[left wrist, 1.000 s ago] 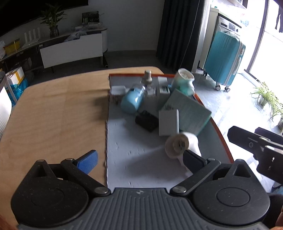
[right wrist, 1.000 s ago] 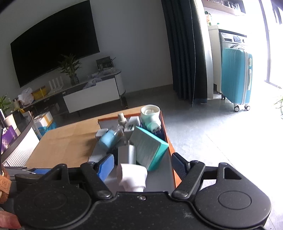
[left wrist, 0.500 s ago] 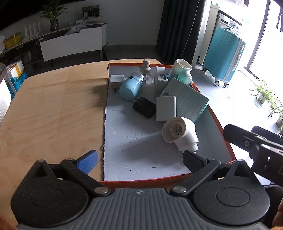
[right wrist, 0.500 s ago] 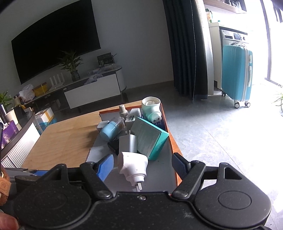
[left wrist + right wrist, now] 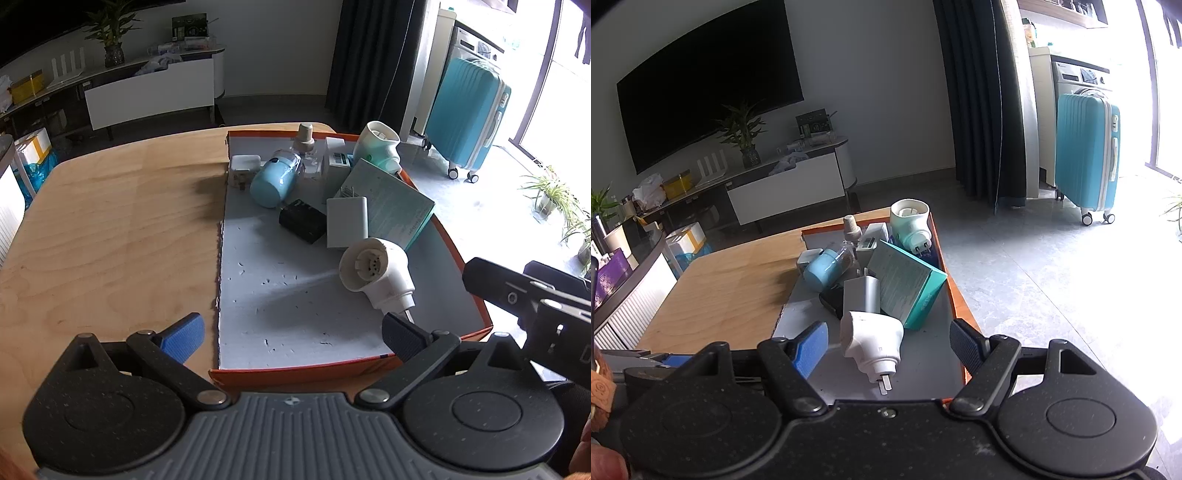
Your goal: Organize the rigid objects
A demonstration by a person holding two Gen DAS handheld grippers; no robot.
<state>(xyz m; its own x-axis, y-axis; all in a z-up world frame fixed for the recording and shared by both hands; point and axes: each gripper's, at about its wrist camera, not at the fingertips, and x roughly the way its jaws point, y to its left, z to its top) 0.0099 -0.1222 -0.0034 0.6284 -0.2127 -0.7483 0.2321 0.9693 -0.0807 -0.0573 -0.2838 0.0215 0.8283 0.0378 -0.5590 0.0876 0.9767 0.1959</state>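
The left gripper (image 5: 291, 328) has its fingers spread wide, nothing between them — ahead lies the orange tray (image 5: 295, 371) on the wooden worktop (image 5: 110, 229). The white plug-in unit (image 5: 376, 273) lies in the tray just beyond the right-side finger. The right gripper (image 5: 890, 345) also stands open, that unit (image 5: 871, 339) between its fingers, untouched; a teal box (image 5: 908, 284) leans just beyond.

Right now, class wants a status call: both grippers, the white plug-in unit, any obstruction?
Left gripper open, empty. Right gripper open, straddling white plug-in unit, no contact. Teal box close behind it.
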